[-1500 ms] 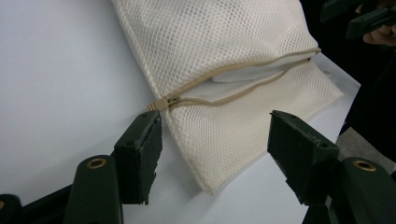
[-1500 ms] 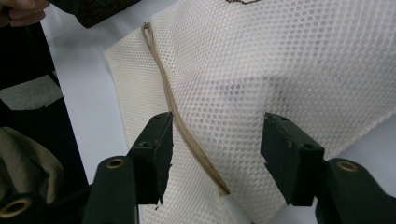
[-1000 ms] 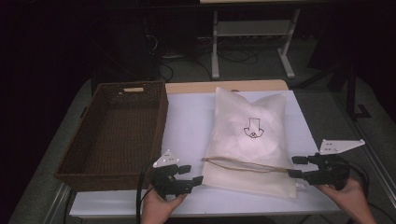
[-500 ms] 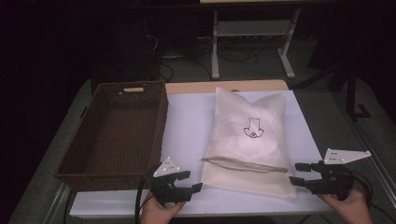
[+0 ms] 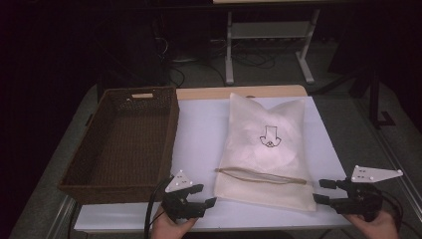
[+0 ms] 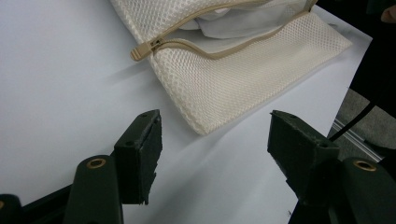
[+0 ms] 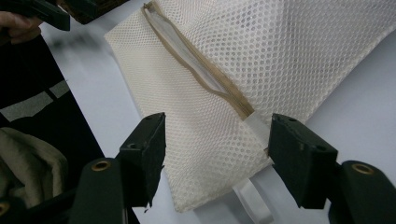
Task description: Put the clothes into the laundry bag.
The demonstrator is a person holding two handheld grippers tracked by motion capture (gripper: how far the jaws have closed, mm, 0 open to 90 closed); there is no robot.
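We are flanking the mesh bag on the desk, left gripper and right gripper fingers wide, holding nothing; next, probably pinching its near corners.

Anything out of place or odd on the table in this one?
Mostly tidy. The mesh laundry bag lies flat beside the wicker basket, but its zipper is open, gaping over white fabric inside. Nothing spilled or damaged.

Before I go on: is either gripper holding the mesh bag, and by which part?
Neither. The left gripper and right gripper are open, beside the mesh bag's near corners.
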